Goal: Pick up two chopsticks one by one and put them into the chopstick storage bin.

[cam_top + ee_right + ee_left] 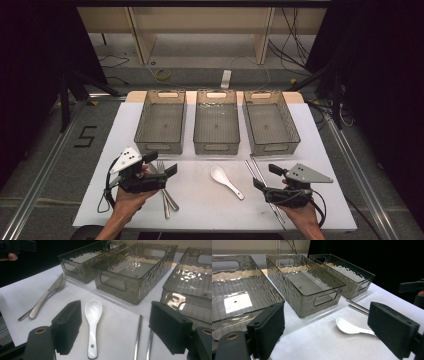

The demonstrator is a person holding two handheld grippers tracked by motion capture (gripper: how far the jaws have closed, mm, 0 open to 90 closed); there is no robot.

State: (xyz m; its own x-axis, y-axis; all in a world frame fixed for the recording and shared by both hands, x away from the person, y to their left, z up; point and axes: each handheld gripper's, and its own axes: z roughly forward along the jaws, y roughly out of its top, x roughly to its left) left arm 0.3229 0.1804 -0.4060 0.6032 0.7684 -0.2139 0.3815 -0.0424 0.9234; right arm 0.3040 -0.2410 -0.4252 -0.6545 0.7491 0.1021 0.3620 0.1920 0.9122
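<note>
White and glossy, the spoon (pixel 226 181) is lying flat on the table (pixel 200 200) between my two grippers, in front of the middle bin (pixel 216 128). I am seeing its oval bowl pointing toward the bins and its handle running back toward the right gripper (pixel 265 176). Steel chopsticks (pixel 262 187) are lying beside it. I am keeping the left gripper (pixel 164 164) over the fork (pixel 162 185) and knife (pixel 170 199); both jaws are spread, holding nothing.
</note>
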